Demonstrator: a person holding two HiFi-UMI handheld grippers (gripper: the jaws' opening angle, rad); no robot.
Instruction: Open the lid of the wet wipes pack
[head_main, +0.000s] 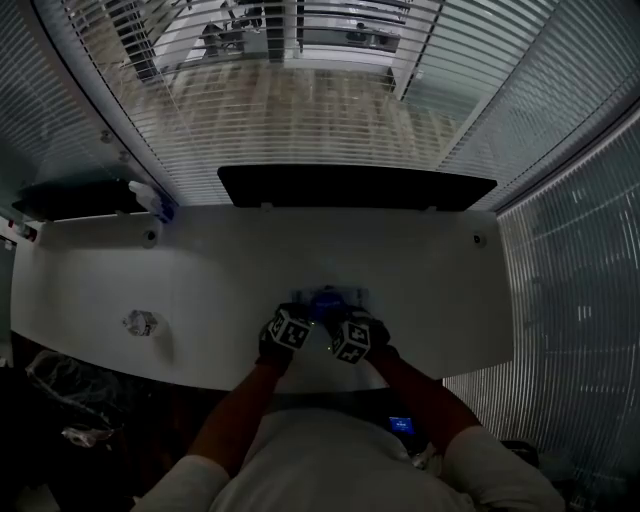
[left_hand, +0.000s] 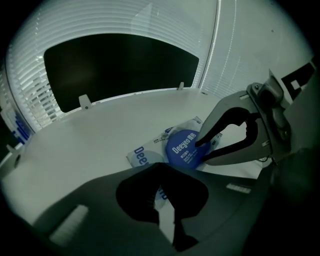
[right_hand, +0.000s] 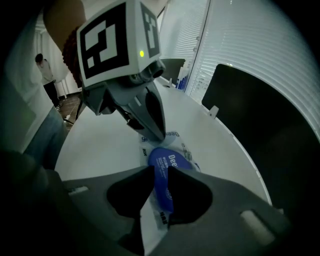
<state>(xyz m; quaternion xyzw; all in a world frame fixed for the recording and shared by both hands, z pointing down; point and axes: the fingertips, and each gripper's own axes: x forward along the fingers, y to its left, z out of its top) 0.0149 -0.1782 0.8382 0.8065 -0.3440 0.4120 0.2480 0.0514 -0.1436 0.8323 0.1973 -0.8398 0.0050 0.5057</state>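
Observation:
A white wet wipes pack (head_main: 325, 300) with a round blue lid (left_hand: 184, 148) lies flat near the front edge of the white table (head_main: 200, 270). My right gripper (right_hand: 161, 172) is open, and the blue lid (right_hand: 167, 165) shows in the gap between its jaws. From the left gripper view, its fingertips (left_hand: 198, 145) straddle the lid's right rim. My left gripper (right_hand: 156, 134) looks shut, its tip down on the pack (right_hand: 150, 145) just beside the lid. In its own view the left gripper (left_hand: 167, 185) hangs over the pack's printed end (left_hand: 142, 157). Both grippers (head_main: 288, 330) (head_main: 352, 338) sit side by side.
A long black panel (head_main: 355, 185) stands along the table's back edge, with window blinds behind it. A small crumpled object (head_main: 140, 322) lies at the table's left front. Bottles (head_main: 155, 203) stand at the back left corner. A person (right_hand: 45, 75) stands far off in the room.

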